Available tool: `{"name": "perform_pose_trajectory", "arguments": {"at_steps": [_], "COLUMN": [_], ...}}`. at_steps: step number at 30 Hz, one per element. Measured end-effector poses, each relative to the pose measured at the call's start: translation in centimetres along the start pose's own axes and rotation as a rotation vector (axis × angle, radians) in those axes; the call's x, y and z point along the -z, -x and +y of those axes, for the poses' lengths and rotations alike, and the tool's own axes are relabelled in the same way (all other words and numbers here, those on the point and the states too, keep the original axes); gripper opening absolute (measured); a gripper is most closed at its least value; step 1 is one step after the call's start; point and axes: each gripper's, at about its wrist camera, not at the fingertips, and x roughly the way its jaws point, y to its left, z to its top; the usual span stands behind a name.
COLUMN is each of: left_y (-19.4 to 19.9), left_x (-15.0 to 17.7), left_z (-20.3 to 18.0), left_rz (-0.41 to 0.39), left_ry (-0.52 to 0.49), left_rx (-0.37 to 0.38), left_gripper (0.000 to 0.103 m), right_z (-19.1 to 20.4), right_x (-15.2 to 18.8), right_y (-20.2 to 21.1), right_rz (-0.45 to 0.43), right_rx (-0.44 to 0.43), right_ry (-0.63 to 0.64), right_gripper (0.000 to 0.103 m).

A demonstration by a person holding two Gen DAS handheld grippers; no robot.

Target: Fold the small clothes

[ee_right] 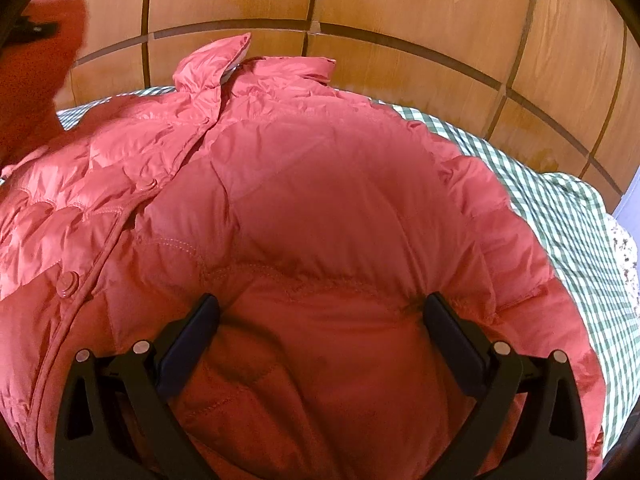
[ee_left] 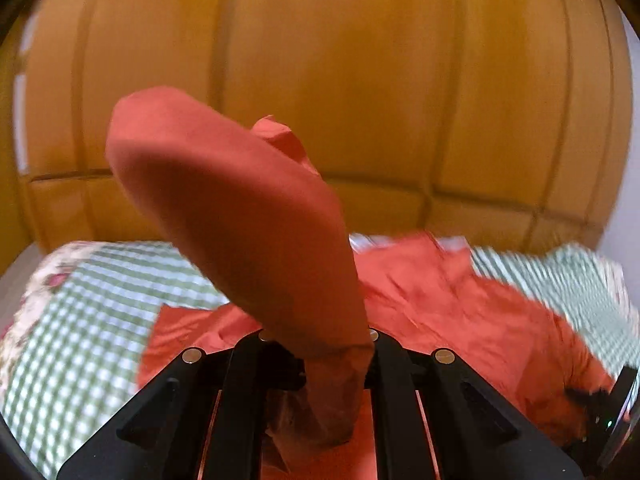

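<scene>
jacket [ee_right: 320, 208]: 1 | snap buttons [ee_right: 67, 282]: 2 | checked cloth [ee_right: 560, 208]: 1 | tools [ee_right: 320, 320]: 2

1. The jacket [ee_right: 304, 208] is spread on the bedcover [ee_right: 560, 216], collar toward the panelled wall [ee_right: 400, 4] behind.
2. One part of the jacket [ee_left: 240, 208] is lifted above the rest, clamped in the left gripper [ee_left: 320, 364].
3. The right gripper [ee_right: 320, 320] is set over the jacket's near part, fingers apart.
4. Bedcover is left exposed on both sides.

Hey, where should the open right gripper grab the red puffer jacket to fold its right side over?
Pinch the jacket's scalloped outer edge, where it lies on the checked cover, coming from the right. That edge is thin and exposed; the puffy middle under the open right hand-held gripper would bunch up.
</scene>
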Motion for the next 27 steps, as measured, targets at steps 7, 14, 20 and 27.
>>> {"name": "perform_pose_trajectory", "arguments": {"at_steps": [7,14,20,27], "left_y": [-8.0,-9.6,-4.4,-3.6], "left_x": [4.3,9.4,11.0,9.3], "left_z": [-10.0,-16.3,-18.2,-10.5], "left_rz": [0.17,0.212,0.115,0.092], "left_ry": [-0.254,-0.493,-0.65,-0.39], "left_rx": [0.004,0.129,0.273,0.119], "left_gripper": [0.012,0.085,0.088,0.089], "right_z": [0.1,0.1,0.1,0.5], "right_x": [0.1,0.2,0.2,-0.1], "right_y": [0.2,0.2,0.3,0.0], "right_rz": [-0.013,-0.015,-0.016,0.0], "right_rx": [0.002,0.001,0.003,0.038], "right_ry": [-0.001,-0.003,-0.001,0.022], "right_gripper": [0.101,0.101,0.101,0.101]}}
